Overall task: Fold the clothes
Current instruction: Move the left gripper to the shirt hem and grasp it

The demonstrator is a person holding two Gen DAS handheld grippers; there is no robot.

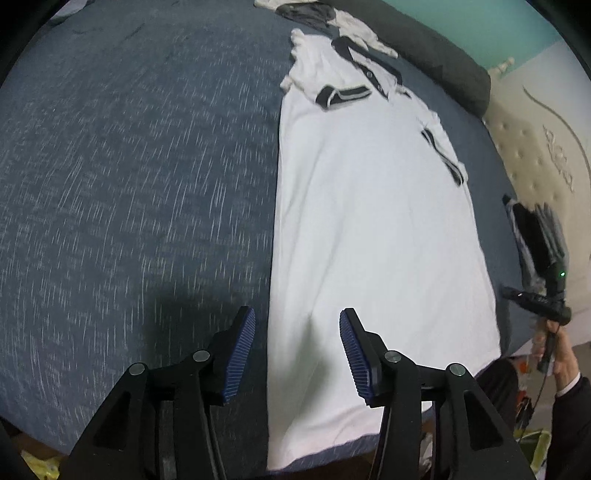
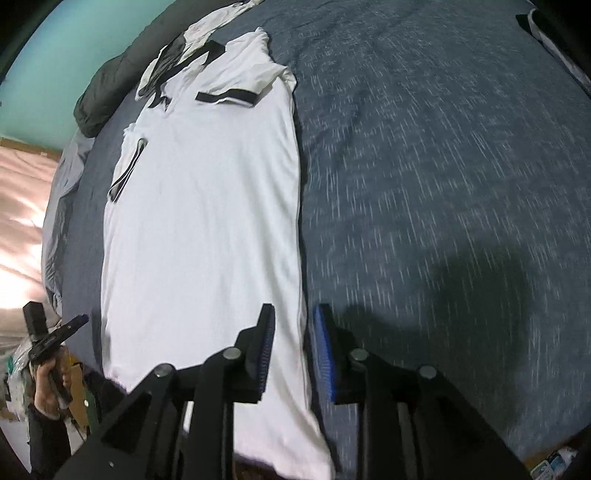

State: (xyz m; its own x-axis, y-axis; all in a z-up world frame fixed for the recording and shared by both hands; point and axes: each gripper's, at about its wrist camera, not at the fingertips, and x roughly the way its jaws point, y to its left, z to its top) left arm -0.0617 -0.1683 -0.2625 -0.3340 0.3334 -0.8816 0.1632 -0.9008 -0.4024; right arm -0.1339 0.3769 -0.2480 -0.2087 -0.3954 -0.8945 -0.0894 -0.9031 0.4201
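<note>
A white polo shirt [image 1: 369, 229] with dark collar and sleeve trim lies flat on the blue bedcover [image 1: 129, 166], folded into a long narrow strip, collar at the far end. My left gripper [image 1: 297, 312] hangs open above the shirt's left edge near the hem, with nothing between its blue pads [image 1: 240, 350]. In the right wrist view the same shirt [image 2: 203, 221] runs away from me. My right gripper [image 2: 294, 308] stands open by a narrow gap over the shirt's right edge near the hem, and no cloth is pinched. A hand [image 2: 48, 391] holds the left tool at the lower left.
A dark grey bolster [image 1: 443, 59] lies along the far side of the bed, with a heap of other clothes [image 1: 314, 11] beside the collar. A cream quilted mattress [image 1: 535, 129] shows at the right. The bed's near edge runs just under both grippers.
</note>
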